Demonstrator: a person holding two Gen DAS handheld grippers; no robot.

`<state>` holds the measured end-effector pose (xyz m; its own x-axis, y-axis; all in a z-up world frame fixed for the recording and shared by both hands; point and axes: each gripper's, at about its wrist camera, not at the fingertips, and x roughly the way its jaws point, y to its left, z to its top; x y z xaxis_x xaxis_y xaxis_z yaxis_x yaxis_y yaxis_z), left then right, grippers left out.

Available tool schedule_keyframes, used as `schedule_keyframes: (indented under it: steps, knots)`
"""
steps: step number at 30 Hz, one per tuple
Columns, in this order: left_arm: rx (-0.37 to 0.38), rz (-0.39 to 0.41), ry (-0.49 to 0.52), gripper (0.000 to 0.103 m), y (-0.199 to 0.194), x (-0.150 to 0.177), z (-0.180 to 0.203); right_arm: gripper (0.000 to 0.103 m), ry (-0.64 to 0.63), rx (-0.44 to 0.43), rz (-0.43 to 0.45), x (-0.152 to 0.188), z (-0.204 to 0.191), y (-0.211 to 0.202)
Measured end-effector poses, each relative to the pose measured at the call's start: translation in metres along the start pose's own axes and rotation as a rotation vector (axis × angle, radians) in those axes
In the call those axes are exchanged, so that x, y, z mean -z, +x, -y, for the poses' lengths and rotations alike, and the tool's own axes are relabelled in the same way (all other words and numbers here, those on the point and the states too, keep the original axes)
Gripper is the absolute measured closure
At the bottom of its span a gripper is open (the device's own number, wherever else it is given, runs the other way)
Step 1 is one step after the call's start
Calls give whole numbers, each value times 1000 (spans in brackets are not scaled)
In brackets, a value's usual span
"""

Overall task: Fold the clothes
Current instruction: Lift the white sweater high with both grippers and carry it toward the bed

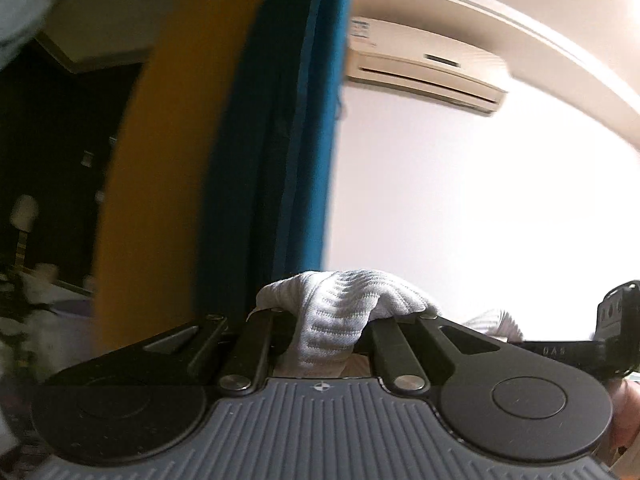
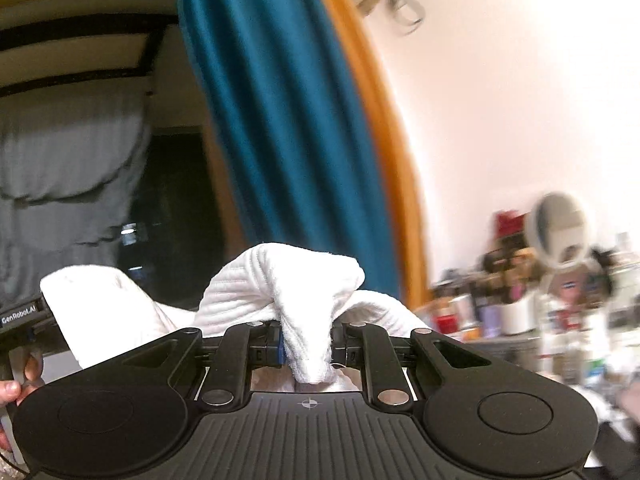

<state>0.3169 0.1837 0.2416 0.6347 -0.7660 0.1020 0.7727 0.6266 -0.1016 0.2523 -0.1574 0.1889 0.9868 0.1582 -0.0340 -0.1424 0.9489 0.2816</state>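
Looking up from the left wrist, a teal curtain (image 1: pixel 280 128) and an orange panel (image 1: pixel 160 152) are hanging ahead, with an air conditioner (image 1: pixel 424 68) sitting high on the white wall. The left gripper (image 1: pixel 324 320) is clamping a bunched fold of the white ribbed garment (image 1: pixel 332 308), which is bulging above its closed-in jaws.

Turning to the right wrist view, the same curtain (image 2: pixel 280 112) is filling the middle, grey drapery (image 2: pixel 68 148) is hanging left, and blurred clutter with a round mirror (image 2: pixel 560 228) is crowding the right side. The right gripper (image 2: pixel 308 348) is pinching the garment (image 2: pixel 280 280) tightly, cloth spilling over both sides; a hand (image 2: pixel 16 384) is showing at the left edge.
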Motion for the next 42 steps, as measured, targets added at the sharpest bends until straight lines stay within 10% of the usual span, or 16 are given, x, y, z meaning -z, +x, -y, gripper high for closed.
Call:
schedule_keyframes:
  steps: [15,29,42]
  knots:
    - [454,-142,-67,93,77,52,155,88,25,400,79,12,75,-213]
    - [414,-296,-109,93,78,124,354,88,17,350,24,-25,262,-395]
    - [629,-198,-149,93,143,119,469,88,26,417,138,-85,374,-468]
